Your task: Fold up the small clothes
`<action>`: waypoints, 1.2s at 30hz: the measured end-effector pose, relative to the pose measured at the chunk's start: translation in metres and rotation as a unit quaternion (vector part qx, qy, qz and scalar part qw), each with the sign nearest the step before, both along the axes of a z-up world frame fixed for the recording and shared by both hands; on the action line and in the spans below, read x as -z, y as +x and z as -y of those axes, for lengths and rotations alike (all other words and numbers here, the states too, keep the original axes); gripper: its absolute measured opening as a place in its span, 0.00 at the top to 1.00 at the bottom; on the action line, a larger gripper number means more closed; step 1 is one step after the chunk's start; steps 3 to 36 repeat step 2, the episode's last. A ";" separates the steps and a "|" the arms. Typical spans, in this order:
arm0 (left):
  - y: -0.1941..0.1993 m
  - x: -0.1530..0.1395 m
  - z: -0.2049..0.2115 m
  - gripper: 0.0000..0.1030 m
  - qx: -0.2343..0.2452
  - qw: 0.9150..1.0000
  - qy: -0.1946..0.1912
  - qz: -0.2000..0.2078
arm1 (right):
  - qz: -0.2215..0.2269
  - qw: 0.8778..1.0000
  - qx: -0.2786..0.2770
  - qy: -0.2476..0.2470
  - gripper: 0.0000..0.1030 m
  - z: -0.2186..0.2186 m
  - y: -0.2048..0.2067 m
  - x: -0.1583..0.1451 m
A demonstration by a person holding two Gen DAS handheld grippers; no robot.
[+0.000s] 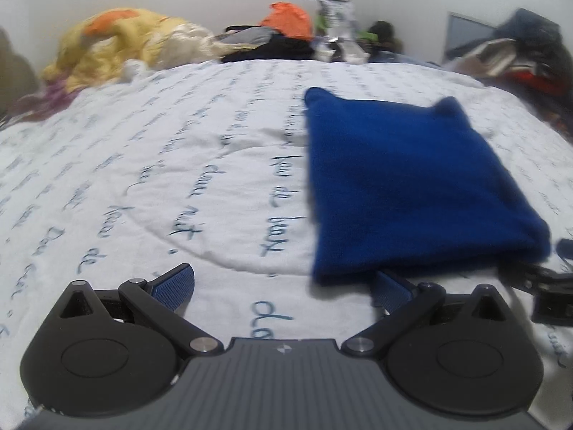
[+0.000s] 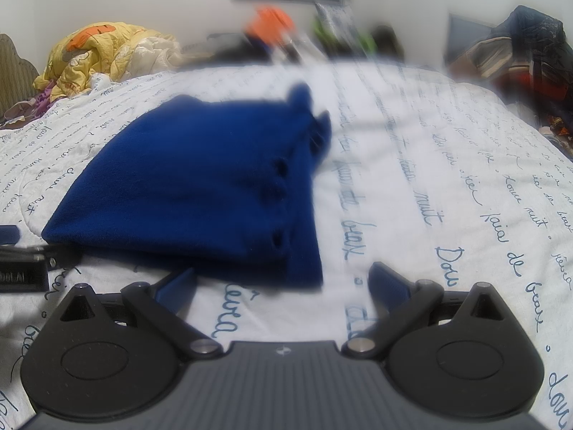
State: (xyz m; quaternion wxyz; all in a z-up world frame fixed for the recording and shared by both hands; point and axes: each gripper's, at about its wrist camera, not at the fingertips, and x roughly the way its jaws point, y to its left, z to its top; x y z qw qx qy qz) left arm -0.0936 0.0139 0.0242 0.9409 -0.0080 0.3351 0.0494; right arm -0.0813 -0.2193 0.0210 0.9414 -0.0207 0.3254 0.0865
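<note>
Both claws, left claw and right claw, spread before folded blue garment; laundry heaps behind.

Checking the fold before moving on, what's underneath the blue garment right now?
The blue garment lies folded on the white bedspread with blue script. Its own lower layers show at the near edge. Whatever lies beneath its middle is covered. Both grippers' jaws stand open, holding nothing.

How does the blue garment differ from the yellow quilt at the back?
The blue garment lies folded flat near both grippers; the yellow quilt sits bunched in a heap at the bed's far edge. The garment is plain dark blue; the quilt is yellow with orange patches. Both rest on the white lettered bedspread.
</note>
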 end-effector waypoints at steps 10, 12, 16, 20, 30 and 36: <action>-0.001 -0.001 -0.001 0.00 0.002 1.000 -0.001 0.000 | 0.000 1.000 0.000 0.000 0.00 0.000 0.000 0.000; -0.001 -0.001 -0.001 0.00 0.002 1.000 -0.001 0.000 | 0.000 1.000 0.000 0.000 0.00 0.000 0.000 0.000; -0.001 -0.001 -0.001 0.00 0.002 1.000 -0.001 0.000 | 0.000 1.000 0.000 0.000 0.00 0.000 0.000 0.000; -0.001 -0.001 -0.001 0.00 0.002 1.000 -0.001 0.000 | 0.000 1.000 0.000 0.000 0.00 0.000 0.000 0.000; -0.001 -0.001 -0.001 0.00 0.002 1.000 -0.001 0.000 | 0.000 1.000 0.000 0.000 0.00 0.000 0.000 0.000; -0.001 -0.001 -0.001 0.00 0.002 1.000 -0.001 0.000 | 0.000 1.000 0.000 0.000 0.00 0.000 0.000 0.000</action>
